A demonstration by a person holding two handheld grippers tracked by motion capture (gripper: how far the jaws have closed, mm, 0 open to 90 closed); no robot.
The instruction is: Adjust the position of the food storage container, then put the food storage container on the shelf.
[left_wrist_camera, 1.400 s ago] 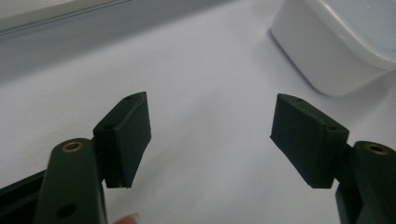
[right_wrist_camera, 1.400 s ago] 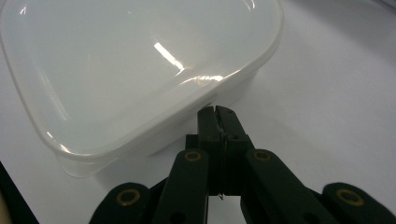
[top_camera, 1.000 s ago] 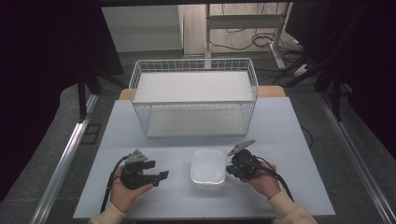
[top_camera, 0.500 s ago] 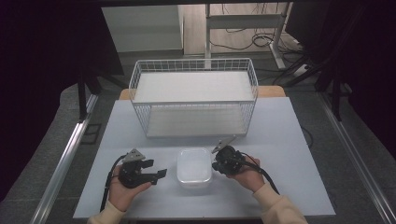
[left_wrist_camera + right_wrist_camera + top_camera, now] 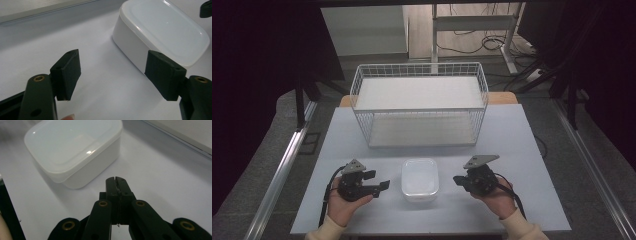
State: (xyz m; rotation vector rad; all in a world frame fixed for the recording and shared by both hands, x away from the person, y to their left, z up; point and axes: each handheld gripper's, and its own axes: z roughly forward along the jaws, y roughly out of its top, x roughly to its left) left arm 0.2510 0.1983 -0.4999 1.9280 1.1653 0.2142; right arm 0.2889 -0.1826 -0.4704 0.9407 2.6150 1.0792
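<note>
Landmark: lidded white container (image 5: 419,179), sitting on the table (image 5: 522,135) between the two grippers, near the person's edge.

Left gripper (image 5: 382,186) lay just left of the container, tips pointed toward it. In the left gripper view its jaws stood wide apart with nothing between them; the far pad (image 5: 165,73) sat close against the container's (image 5: 160,32) near wall, contact not certain, and the other pad (image 5: 67,72) was over bare table.

Right gripper (image 5: 458,180) lay to the right of the container, a clear gap between them. In the right gripper view its jaws were pressed together, holding nothing, tips aimed at the table just short of the container's (image 5: 75,152) side.

Wire basket (image 5: 419,107) stood beyond the container, well apart from it; nothing visible inside.

Judgement: very early stage. Container was ungrasped, lid seated, resting flat. Left gripper appeared positioned to close on the container's side; the grasp, and whatever lift or transfer follows (possibly toward the basket), remained undone.
</note>
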